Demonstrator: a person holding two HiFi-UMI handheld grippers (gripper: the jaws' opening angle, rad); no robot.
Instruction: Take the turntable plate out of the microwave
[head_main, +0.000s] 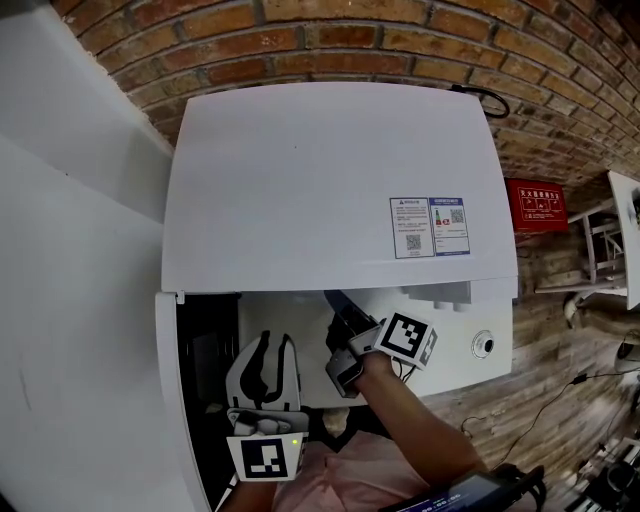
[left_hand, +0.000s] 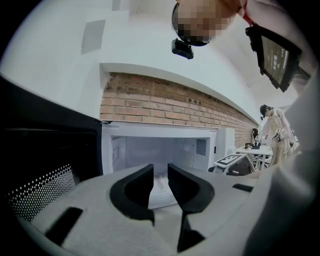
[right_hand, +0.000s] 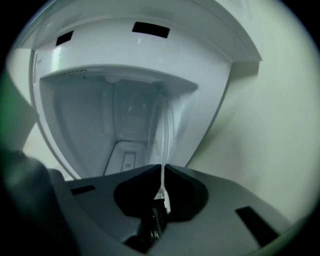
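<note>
The microwave (head_main: 340, 190) stood open. The clear turntable plate (right_hand: 164, 132) reached into its cavity, and the right gripper (right_hand: 162, 172) had its jaws pinched narrow on the plate's near rim. The left gripper (left_hand: 160, 182) hung outside, jaws apart and empty.

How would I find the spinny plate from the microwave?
Find the big white microwave by the brick wall, its door open. At its opening, the right tongs pinch the turntable plate by its rim. It is the only see-through thing there: thin clear glass, seen edge-on against the white inside.
</note>
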